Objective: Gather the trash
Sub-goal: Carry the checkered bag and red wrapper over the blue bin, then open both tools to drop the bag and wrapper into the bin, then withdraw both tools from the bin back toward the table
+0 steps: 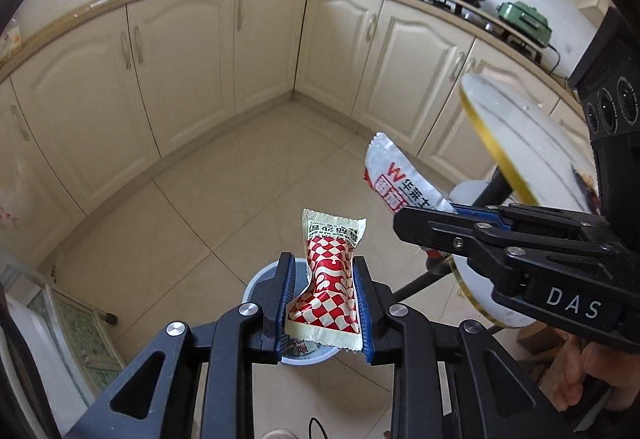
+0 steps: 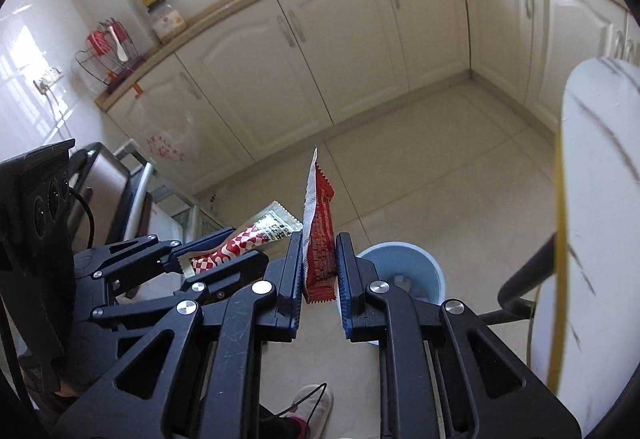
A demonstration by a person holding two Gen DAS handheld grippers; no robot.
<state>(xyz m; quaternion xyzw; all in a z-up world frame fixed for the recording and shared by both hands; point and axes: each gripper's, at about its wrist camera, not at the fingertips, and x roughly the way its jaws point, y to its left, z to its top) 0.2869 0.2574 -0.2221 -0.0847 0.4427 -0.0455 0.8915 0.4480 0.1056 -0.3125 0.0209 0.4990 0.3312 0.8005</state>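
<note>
Above blue bin point(image 1: 256, 281), left tongs point(image 1: 325, 303) pinching checkered packet point(image 1: 326, 291), right tongs point(image 2: 319, 271) pinching red wrapper point(image 2: 320, 239)

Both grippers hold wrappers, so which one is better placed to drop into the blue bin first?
Left, probably. The left hand-held gripper holds its checkered wrapper directly above the blue bin.

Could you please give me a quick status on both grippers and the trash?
Left gripper shut on checkered packet, above the bin. Right gripper shut on red wrapper, near the bin's rim. Nothing blocking the drop.
</note>
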